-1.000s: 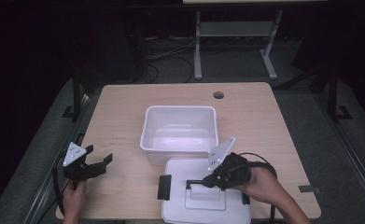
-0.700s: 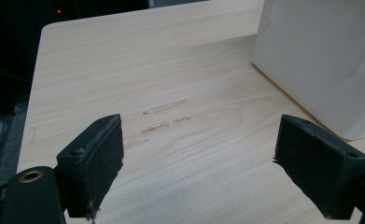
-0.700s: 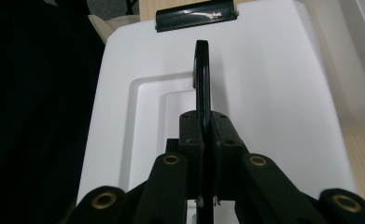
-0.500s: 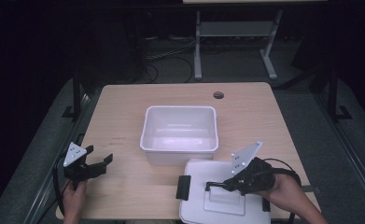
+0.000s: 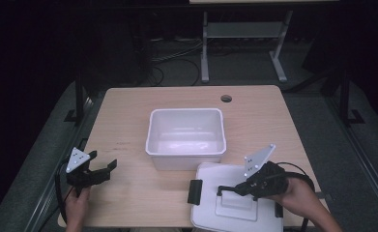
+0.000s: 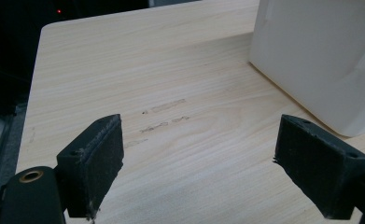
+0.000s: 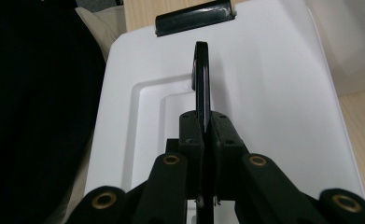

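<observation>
right gripper point(image 5: 225, 189) clamped on black handle point(image 7: 201, 74) of white lid point(image 5: 235, 203), at near table edge beside open white bin point(image 5: 186, 137). left gripper point(image 5: 102, 169) idle, jaws apart. lid not yet on bin.

- Light wooden table point(image 5: 128, 116), pale grain, rounded corners, with a round cable hole point(image 5: 226, 98) near the far edge.
- White open bin point(image 5: 186, 137) standing on the middle of the top, just beyond the right claw point(image 5: 221, 190) and well off to the side of the left claw point(image 5: 104, 169).
- White lid point(image 5: 235, 212) lying flat at the near edge, under the right claw, close to the bin's near wall.
- Faint scuff marks point(image 6: 164, 106) on bare wood ahead of the left claw.
</observation>
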Available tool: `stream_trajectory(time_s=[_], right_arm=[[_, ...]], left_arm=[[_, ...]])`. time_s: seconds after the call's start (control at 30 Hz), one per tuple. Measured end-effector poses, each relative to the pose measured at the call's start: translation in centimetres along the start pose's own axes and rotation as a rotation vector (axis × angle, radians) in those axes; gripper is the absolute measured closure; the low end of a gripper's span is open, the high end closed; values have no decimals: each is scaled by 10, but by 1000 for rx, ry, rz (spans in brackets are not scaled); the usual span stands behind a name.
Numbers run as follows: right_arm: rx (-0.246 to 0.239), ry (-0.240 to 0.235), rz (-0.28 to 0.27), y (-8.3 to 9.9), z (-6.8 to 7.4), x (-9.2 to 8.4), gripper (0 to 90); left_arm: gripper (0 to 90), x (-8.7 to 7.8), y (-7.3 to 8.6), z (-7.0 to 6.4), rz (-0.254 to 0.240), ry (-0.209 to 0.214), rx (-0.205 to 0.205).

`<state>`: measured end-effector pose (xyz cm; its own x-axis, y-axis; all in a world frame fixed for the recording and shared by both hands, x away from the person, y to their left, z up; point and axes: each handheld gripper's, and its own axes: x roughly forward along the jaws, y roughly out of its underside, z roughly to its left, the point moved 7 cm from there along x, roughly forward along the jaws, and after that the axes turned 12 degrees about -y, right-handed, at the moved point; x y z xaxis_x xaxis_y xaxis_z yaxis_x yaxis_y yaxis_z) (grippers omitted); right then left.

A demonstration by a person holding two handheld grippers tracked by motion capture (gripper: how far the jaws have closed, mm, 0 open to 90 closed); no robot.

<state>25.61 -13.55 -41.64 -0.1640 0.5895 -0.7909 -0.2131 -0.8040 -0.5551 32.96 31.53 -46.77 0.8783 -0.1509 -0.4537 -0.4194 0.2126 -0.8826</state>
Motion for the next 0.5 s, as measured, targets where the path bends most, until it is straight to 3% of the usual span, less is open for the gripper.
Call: stream_trajectory(time_s=[0.23, 0.5], right_arm=[[-16, -24, -8, -13, -8, 10, 845], [-48, -68, -1, -37, -15, 38, 844]], left_arm=[[148, -1, 0, 2, -2, -1, -5], [148, -1, 0, 3, -3, -2, -8]])
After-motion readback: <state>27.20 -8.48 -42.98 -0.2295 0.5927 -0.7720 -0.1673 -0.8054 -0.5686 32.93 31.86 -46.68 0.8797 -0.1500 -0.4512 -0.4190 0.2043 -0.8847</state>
